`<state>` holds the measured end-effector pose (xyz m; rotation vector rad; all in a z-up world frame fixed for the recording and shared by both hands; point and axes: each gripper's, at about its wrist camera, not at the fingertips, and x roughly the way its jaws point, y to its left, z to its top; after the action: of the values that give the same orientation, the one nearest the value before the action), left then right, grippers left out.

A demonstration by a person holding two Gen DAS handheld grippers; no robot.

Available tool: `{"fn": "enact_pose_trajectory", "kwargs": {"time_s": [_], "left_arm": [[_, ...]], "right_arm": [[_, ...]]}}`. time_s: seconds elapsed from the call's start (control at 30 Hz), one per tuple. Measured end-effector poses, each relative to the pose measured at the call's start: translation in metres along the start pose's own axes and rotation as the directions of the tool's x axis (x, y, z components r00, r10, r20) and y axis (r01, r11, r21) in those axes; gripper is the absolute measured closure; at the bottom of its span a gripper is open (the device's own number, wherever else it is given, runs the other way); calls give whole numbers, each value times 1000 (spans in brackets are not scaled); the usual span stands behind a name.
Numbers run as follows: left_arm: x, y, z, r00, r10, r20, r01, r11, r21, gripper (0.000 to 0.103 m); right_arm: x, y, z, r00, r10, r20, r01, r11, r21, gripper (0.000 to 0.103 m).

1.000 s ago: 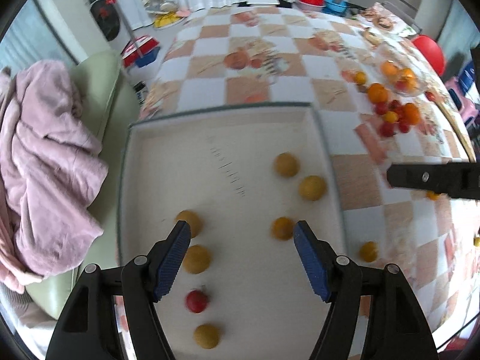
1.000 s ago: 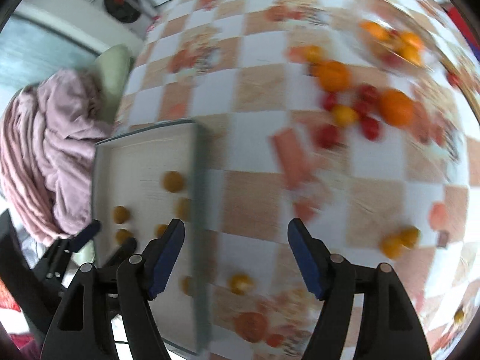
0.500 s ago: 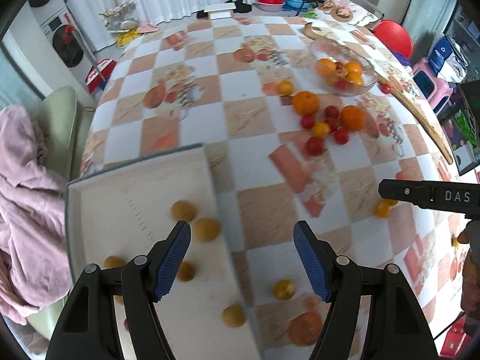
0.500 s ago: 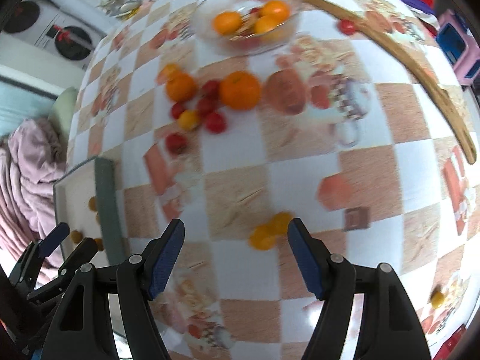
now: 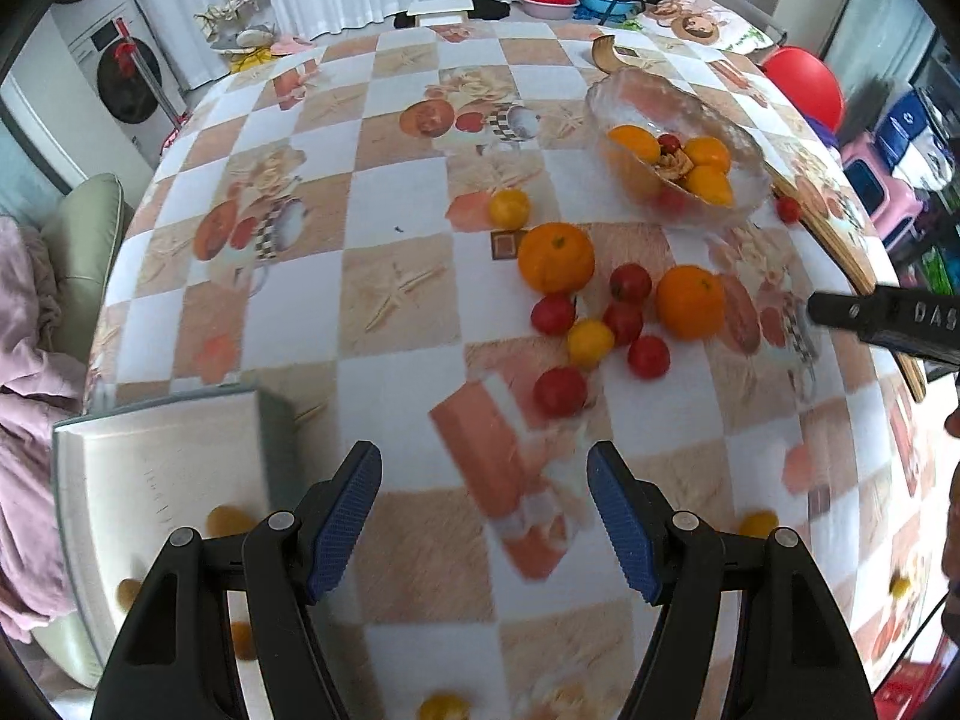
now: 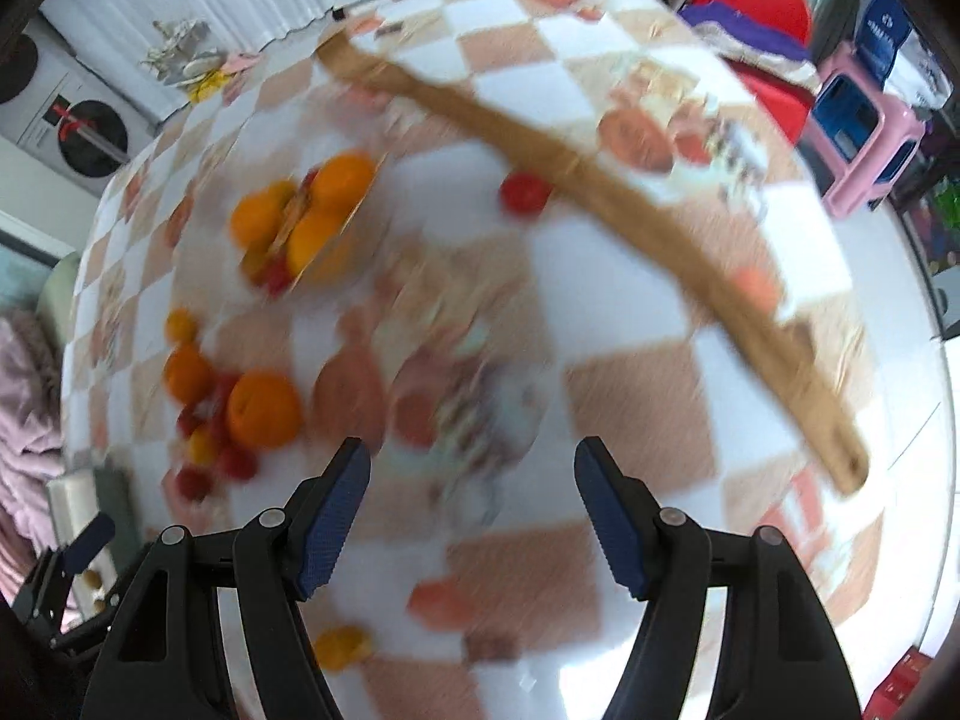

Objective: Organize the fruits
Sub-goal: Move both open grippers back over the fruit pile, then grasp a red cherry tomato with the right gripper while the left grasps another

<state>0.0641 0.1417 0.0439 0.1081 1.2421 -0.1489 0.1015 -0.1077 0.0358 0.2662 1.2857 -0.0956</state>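
Fruits: two oranges, red and yellow cherry tomatoes clustered mid-table; more in glass bowl beyond; few in white tray at left edge. Left hand-held gripper apart, empty, over bare table. Right hand-held gripper apart, empty, jaws just been closing slightly; view blurred.

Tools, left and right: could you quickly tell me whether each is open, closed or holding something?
Left tool: open, holding nothing.
Right tool: open, holding nothing, jaws just closed slightly.
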Motion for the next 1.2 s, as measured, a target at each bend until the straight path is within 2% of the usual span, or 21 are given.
{"fn": "enact_pose_trajectory", "kwargs": {"time_s": [0.23,0.43,0.57,0.67,0.7,0.73,0.8,0.9,1.0,1.2], "left_arm": [[25,-9,10,1000,15,-7,-15,999,-35,31],[38,-17,13,1000,27,-14,-28,999,-34,31],[42,-21,14,1000,31,-7,-31,999,-29,31],[43,-21,15,1000,29,1,-29,999,-25,31],[43,-21,16,1000,29,3,-28,999,-23,31],[43,-21,16,1000,29,5,-29,999,-22,31],[43,-21,17,999,31,8,-31,999,-20,31],[43,-21,17,1000,26,13,-25,999,-23,31],[43,-20,17,1000,11,19,-11,1000,-21,40],[41,-20,15,1000,10,18,-10,1000,-12,40]], "right_arm": [[16,-14,45,997,-51,54,52,999,-12,36],[26,-4,62,993,-72,92,80,992,-93,38],[37,7,70,993,-75,94,87,988,-130,45],[41,7,71,991,-89,101,100,988,-115,51],[41,6,72,989,-91,113,103,989,-108,56],[40,5,72,989,-88,116,100,989,-105,68],[39,2,75,990,-73,120,84,992,-93,79],[36,-5,74,992,-45,122,53,997,-62,79],[29,-14,67,993,-12,114,16,999,-30,79],[16,-20,30,997,39,67,-38,999,-15,79]]}}
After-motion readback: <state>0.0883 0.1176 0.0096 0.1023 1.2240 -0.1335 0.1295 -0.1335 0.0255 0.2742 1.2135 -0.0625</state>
